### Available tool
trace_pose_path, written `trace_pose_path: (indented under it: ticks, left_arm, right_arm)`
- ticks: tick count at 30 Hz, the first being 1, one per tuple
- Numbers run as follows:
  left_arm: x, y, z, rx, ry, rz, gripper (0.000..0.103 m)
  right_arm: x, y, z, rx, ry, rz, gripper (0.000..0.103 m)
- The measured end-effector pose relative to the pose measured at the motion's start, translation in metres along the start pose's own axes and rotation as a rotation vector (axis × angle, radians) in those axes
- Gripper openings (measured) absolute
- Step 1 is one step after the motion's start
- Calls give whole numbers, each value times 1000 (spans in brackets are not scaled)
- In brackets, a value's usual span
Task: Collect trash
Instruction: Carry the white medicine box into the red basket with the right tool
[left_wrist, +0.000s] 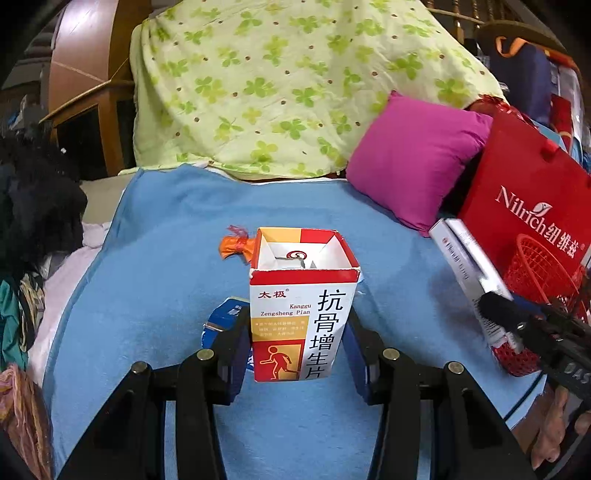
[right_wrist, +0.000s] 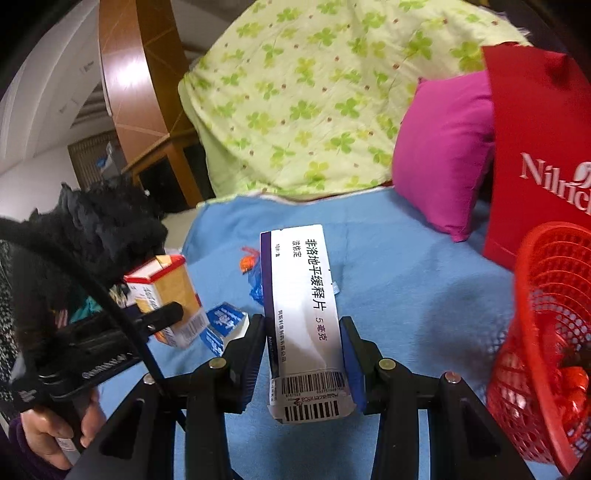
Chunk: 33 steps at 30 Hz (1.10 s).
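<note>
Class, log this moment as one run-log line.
left tongs: shut on Kanggu box | right tongs: shut on white-purple box | red basket: nearby

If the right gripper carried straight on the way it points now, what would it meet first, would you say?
Probably the orange wrapper on the blue blanket, just beyond the white box that the right gripper holds; depth is unclear.

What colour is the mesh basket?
Red; the plastic mesh basket shows best in the right wrist view.
</note>
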<state>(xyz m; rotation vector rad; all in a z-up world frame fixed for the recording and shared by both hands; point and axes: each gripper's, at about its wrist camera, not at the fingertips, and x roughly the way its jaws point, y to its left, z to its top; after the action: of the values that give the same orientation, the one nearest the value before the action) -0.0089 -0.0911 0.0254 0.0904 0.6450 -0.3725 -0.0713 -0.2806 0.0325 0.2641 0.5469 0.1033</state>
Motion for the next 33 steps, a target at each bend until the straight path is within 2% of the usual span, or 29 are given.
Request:
trace_pose_path:
  ticks: [7, 16, 33]
  left_arm:
    - [-6, -27, -2, 59, -7, 9, 49]
    - [-4, -63, -6, 126, -9, 4, 49]
    - [-1, -98, -12, 191, -13, 11, 49]
  right_arm:
    - [-32, -19, -2, 41, -76, 1, 42]
    - [-45, -35, -2, 53, -91, 3, 42]
    - [-74, -59, -3, 71, -142, -4, 42]
